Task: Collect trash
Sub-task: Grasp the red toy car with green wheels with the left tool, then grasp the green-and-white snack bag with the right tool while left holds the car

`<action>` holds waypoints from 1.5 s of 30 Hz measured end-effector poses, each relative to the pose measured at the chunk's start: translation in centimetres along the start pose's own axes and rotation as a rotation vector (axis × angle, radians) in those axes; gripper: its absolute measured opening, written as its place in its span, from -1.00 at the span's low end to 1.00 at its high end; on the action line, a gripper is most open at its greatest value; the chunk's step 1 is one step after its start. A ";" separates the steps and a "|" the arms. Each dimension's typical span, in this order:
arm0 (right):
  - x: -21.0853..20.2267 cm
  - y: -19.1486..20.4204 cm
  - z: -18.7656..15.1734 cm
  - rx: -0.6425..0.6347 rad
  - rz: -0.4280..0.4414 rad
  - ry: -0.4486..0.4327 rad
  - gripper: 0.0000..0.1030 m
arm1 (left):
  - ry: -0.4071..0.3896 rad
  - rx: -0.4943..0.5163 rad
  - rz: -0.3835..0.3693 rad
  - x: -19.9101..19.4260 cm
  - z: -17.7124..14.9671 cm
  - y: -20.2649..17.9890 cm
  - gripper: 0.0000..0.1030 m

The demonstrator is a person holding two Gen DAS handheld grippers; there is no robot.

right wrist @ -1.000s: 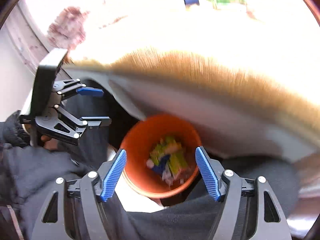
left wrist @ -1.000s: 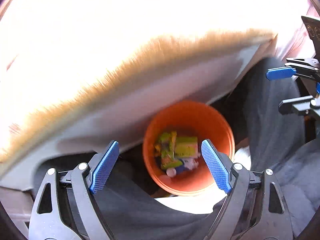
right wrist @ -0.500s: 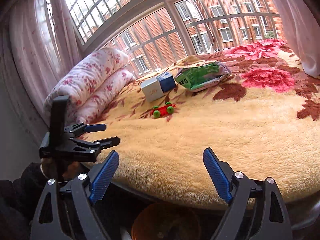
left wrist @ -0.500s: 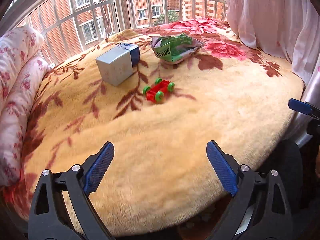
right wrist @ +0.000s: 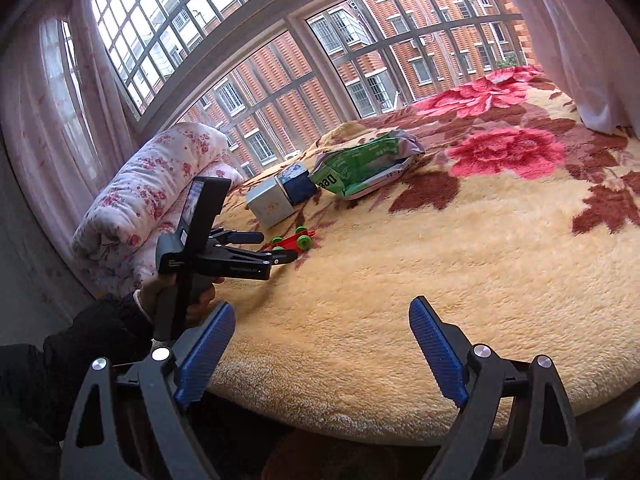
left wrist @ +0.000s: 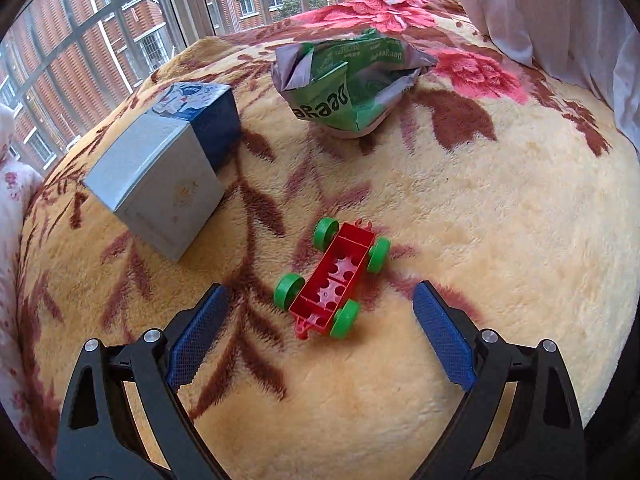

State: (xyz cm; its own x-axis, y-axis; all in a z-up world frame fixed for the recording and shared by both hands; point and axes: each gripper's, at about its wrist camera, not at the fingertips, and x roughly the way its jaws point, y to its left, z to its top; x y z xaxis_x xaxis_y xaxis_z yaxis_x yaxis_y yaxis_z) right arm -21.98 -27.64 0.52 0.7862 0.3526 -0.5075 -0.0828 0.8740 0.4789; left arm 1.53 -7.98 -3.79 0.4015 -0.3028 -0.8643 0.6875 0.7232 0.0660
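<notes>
Still plenty to collect, judging by the bed (left wrist: 500, 208): its flowered blanket carries three loose things, and none of them is in a gripper yet. Biggest is the crumpled green bag (left wrist: 352, 84), lying far back toward the window, clearly trash and untouched. Next, the box (left wrist: 160, 176), grey with a dark blue end, sits left of the bag and apart from it; can't tell if it counts as trash. Smallest is the red toy car (left wrist: 332, 276) with green wheels, upside down, nearest the front; probably not trash, so likely to be skipped. No bin shows clearly in either view, so how much is already collected can't be read. Left gripper (left wrist: 318, 320) hangs over the blanket with jaws spread wide, nothing between the pads; the car sits just ahead of the gap, not touched. From the right wrist view it is seen (right wrist: 276, 248) beside the car. Right gripper (right wrist: 320, 344) is also wide and empty, at the bed's near edge, well apart from the bag.
</notes>
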 end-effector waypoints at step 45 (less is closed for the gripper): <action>18.8 3.0 16.6 -0.728 -0.130 0.414 0.75 | -0.130 -0.354 0.210 -4.8 -7.2 1.9 -0.25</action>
State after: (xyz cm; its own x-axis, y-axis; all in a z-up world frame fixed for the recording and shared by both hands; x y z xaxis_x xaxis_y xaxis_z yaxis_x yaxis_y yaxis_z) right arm 2.73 -23.94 4.26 0.5412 0.2041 -0.8158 -0.4919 0.8637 -0.1102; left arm -3.50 -0.67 -3.12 0.5991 -0.1853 -0.7789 0.3415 0.9391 0.0393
